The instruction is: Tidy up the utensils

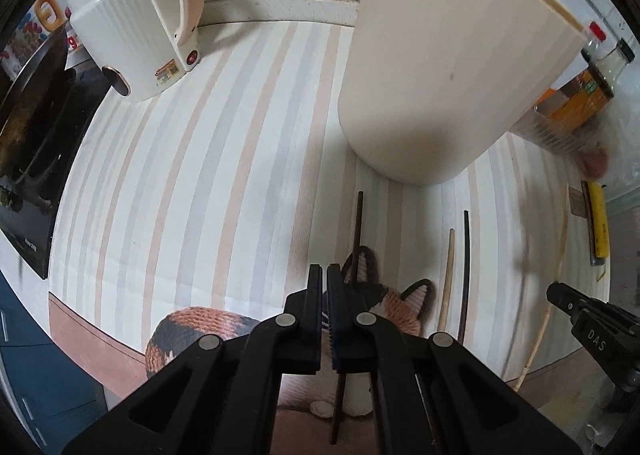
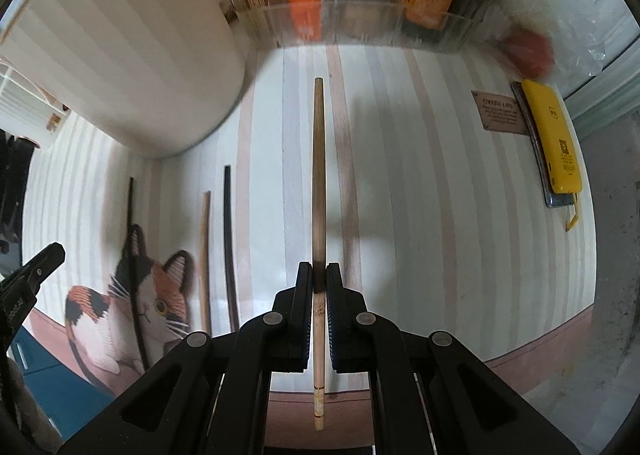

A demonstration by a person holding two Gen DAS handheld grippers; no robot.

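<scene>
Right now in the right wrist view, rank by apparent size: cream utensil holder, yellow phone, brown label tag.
1. cream utensil holder, by far the largest, though it sits close to the lens, which inflates it.
2. yellow phone.
3. brown label tag, smallest, lying right beside the phone, so that comparison is fair.

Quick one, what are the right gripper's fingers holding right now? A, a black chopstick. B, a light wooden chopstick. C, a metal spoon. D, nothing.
B: in the right wrist view the right gripper is clamped on a light wooden chopstick, clear of the striped mat.
</scene>
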